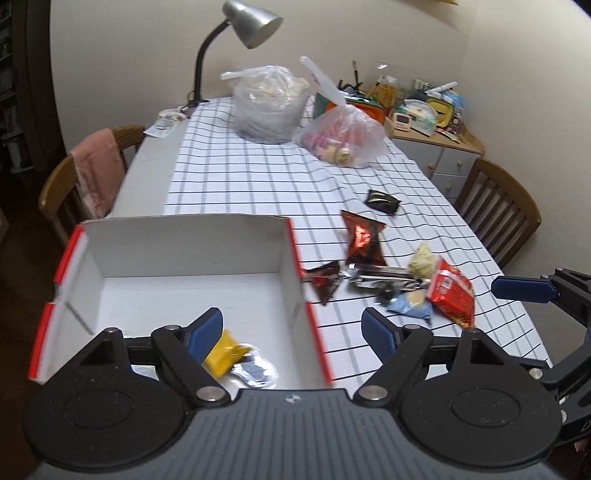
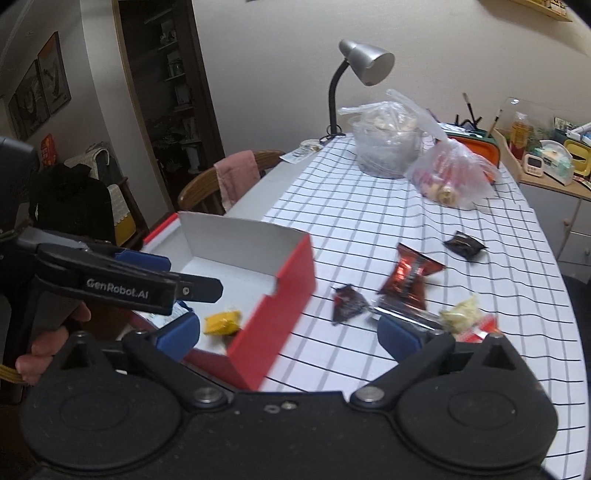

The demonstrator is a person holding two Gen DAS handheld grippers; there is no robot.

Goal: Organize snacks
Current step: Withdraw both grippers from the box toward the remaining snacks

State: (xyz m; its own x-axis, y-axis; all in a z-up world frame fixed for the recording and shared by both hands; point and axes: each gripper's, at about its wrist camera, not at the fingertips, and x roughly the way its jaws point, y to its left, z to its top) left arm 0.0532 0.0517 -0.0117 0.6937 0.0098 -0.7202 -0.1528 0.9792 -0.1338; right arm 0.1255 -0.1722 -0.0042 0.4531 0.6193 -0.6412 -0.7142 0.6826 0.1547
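A red box with a white inside (image 1: 192, 258) (image 2: 291, 273) stands on the checked tablecloth. A yellow snack (image 1: 221, 352) (image 2: 221, 322) and a silver packet (image 1: 255, 371) lie in it. My left gripper (image 1: 293, 336) is open and empty, over the box's near right corner. It also shows in the right wrist view (image 2: 147, 273). My right gripper (image 2: 288, 334) is open and empty, near the box's red side. Loose snacks lie right of the box: a dark red packet (image 1: 364, 242) (image 2: 408, 277), a small dark one (image 1: 325, 280) (image 2: 347, 301), a red bag (image 1: 450, 291), a black one (image 1: 382, 201) (image 2: 463, 245).
Two clear plastic bags (image 1: 269, 103) (image 1: 341, 134) and a grey desk lamp (image 1: 255, 22) stand at the table's far end. Wooden chairs (image 1: 85, 177) (image 1: 498, 218) stand at both sides. A cluttered sideboard (image 1: 424, 110) is at the back right.
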